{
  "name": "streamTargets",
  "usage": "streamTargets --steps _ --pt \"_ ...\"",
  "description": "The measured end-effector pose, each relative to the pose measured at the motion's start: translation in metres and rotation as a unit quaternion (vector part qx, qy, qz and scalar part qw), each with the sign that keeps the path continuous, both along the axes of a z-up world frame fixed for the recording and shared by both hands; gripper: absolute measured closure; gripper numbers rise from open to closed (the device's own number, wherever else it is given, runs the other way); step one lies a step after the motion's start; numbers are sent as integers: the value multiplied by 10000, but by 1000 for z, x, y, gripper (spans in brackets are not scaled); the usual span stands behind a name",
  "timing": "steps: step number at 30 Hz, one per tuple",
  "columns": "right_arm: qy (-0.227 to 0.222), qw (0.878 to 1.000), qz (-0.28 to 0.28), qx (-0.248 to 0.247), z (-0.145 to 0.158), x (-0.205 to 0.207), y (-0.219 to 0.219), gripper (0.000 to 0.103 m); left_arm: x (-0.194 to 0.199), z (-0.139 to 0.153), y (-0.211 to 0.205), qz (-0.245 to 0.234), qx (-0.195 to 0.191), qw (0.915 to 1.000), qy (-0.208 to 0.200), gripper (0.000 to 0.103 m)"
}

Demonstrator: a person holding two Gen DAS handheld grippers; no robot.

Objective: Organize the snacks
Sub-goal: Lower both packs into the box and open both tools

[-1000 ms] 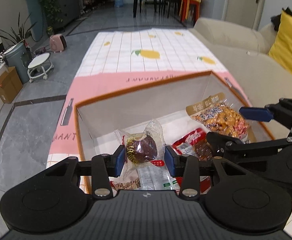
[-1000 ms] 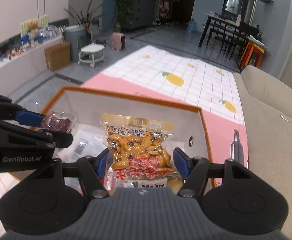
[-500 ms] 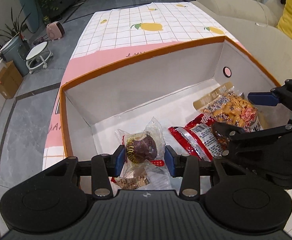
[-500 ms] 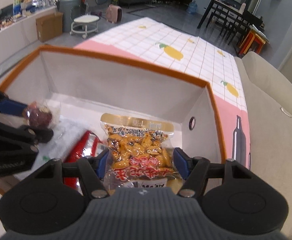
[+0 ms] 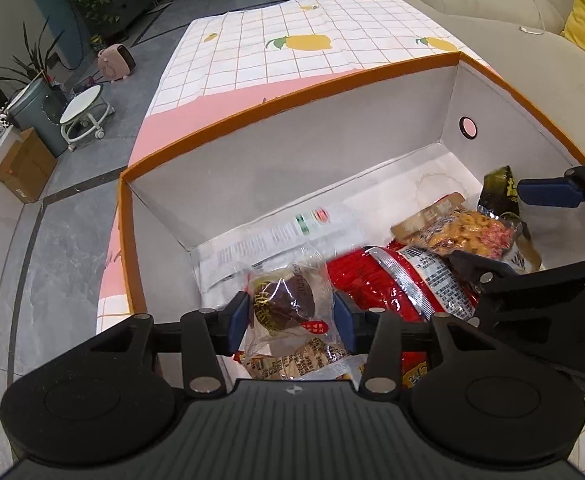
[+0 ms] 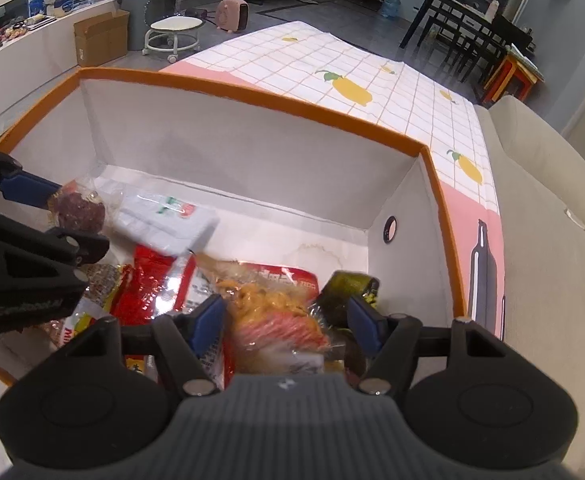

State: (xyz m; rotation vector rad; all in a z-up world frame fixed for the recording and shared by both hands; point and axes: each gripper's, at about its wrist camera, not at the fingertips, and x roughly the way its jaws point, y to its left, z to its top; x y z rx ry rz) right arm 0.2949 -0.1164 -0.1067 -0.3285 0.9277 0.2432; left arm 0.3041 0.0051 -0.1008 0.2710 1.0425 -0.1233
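Note:
An orange-rimmed white box (image 5: 292, 92) (image 6: 252, 92) holds several snack packs. My left gripper (image 5: 290, 316) is shut on a clear pack with a dark round pastry (image 5: 282, 304), low inside the box at its left; the pastry also shows in the right wrist view (image 6: 80, 210). My right gripper (image 6: 286, 318) has its jaws wide apart, and the orange peanut snack bag (image 6: 276, 312) (image 5: 464, 232) lies blurred and tilted between them, over a red pack (image 5: 396, 284) (image 6: 152, 280).
A white pack (image 6: 164, 220) and a dark green pack (image 6: 348, 286) also lie in the box. The box stands on a pink and white checked cloth (image 5: 312, 40). A beige sofa (image 6: 552, 240) runs along the right.
Both grippers have dropped deeper into the box. The right gripper's jaws have widened and the orange snack bag has slumped and blurred between them. The left still holds the pastry.

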Motion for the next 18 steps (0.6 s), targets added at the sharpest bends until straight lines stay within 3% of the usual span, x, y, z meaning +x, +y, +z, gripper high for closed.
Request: streamTargets --steps 2,4,9,18 --pt "-31 10000 36 3 4 -2 1 36 -2 4 -1 -12 12 10000 -60 45" --pt "-77 10000 48 -13 9 -4 2 35 -5 9 -1 -33 36 9999 -150 36" --pt "-296 9996 -25 -26 25 -14 0 25 -16 29 1 50 99 9987 -508 20" --pt "-772 9961 -288 327 61 -47 -20 23 -52 67 7 292 -326 9923 -1155 19"
